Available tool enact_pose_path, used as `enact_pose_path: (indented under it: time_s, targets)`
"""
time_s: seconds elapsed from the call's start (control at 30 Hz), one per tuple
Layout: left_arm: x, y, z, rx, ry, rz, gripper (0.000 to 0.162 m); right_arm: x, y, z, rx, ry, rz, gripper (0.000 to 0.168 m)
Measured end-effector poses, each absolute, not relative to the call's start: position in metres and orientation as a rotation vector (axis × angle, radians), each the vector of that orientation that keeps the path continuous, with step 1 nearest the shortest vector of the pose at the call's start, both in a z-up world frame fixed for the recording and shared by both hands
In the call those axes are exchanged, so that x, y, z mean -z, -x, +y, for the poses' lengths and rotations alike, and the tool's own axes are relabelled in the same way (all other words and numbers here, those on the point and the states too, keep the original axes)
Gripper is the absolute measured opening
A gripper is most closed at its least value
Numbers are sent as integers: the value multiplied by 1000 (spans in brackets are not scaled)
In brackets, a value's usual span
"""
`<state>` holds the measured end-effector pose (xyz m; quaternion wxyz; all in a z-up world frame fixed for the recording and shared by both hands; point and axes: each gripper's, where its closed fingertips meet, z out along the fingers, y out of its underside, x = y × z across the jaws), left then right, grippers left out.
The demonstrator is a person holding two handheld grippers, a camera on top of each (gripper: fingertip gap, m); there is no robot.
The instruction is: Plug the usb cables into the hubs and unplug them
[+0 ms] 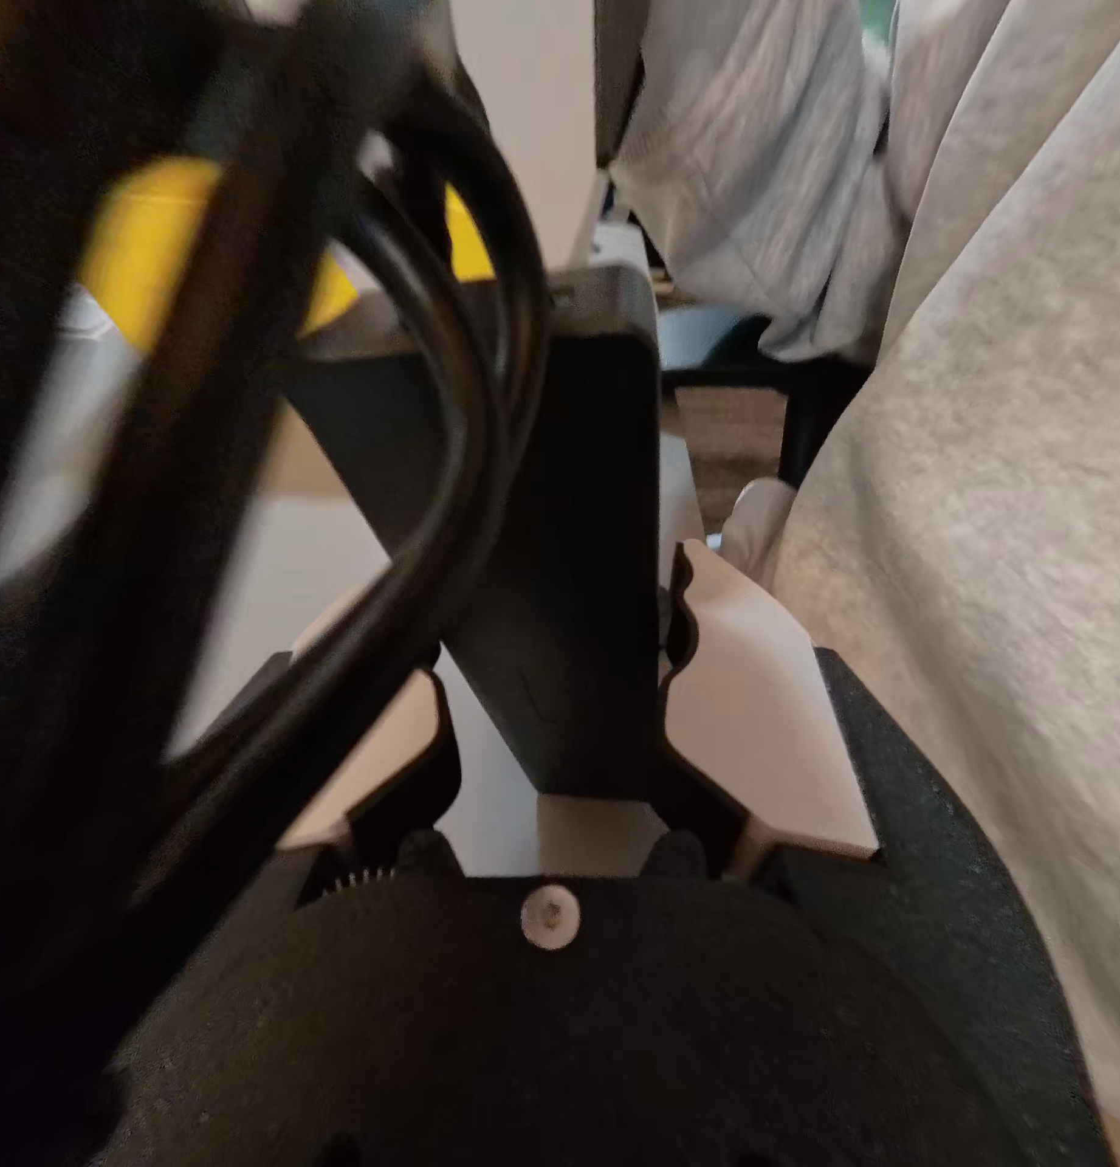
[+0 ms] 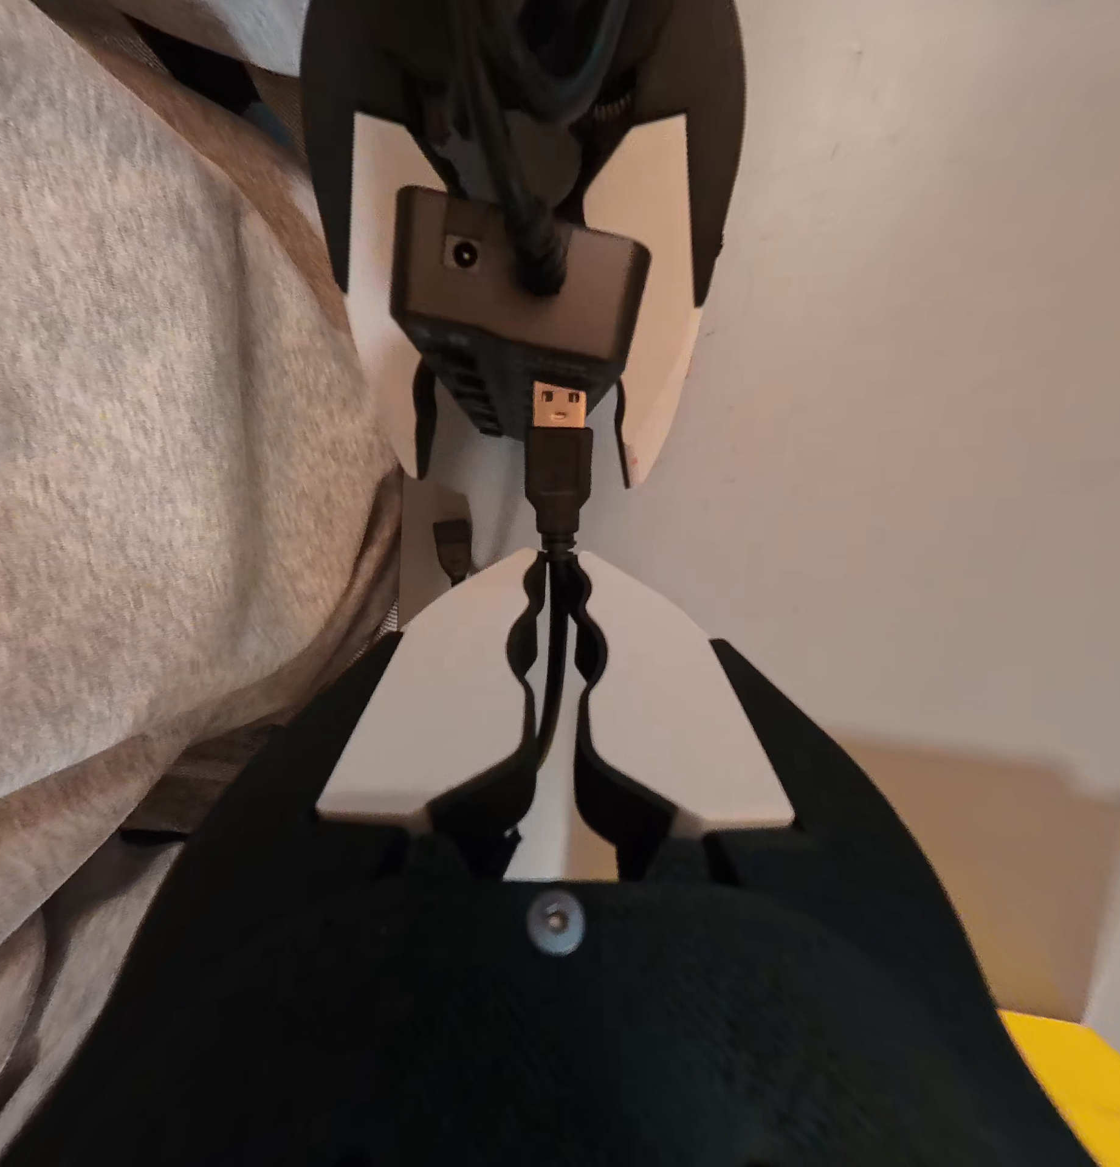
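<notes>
**USB plug held in line with the hub, not yet seated**

The right gripper (image 2: 560, 559) is clamped on a black USB cable (image 2: 554, 663) just behind the plug (image 2: 558, 451), so the plug juts forward past the fingertips with its metal tongue bare. Gripping the cord at the strain relief rather than the plug body leaves the whole connector free to enter a port, though it probably lets the plug wobble a little under push.

Opposite it, the left gripper (image 1: 554, 622) is closed around the dark hub (image 1: 544, 505), its white fingers (image 1: 743, 682) pressing on the body's sides. In the right wrist view the hub (image 2: 519, 278) is lifted off any surface and turned so that its row of ports faces the incoming plug; the hub's own cord leaves the far end beside a round socket. Holding it up this way gives the plug something firm to be pushed against.

The metal tongue overlaps the hub's port face in the picture, but whether it touches cannot be told; it looks unplugged. A second plug (image 2: 451, 540) lies by the edge of the pale surface, beside the person's grey clothing (image 2: 134, 410).
</notes>
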<state>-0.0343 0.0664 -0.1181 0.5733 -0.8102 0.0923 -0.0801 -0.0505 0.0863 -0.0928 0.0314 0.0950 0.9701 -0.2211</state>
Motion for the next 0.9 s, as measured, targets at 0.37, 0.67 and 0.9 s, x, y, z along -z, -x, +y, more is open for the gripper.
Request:
enact_pose_path:
  time_s: [0.37, 0.67, 0.9]
  targets:
    - [63, 43, 57, 313, 1607, 90, 60, 93, 52, 84, 728, -291, 2993, 7]
    - [63, 52, 58, 264, 1615, 54, 61, 90, 60, 82, 805, -292, 3051, 7]
    - [63, 60, 58, 208, 1618, 25, 60, 84, 64, 77, 899, -289, 3050, 7]
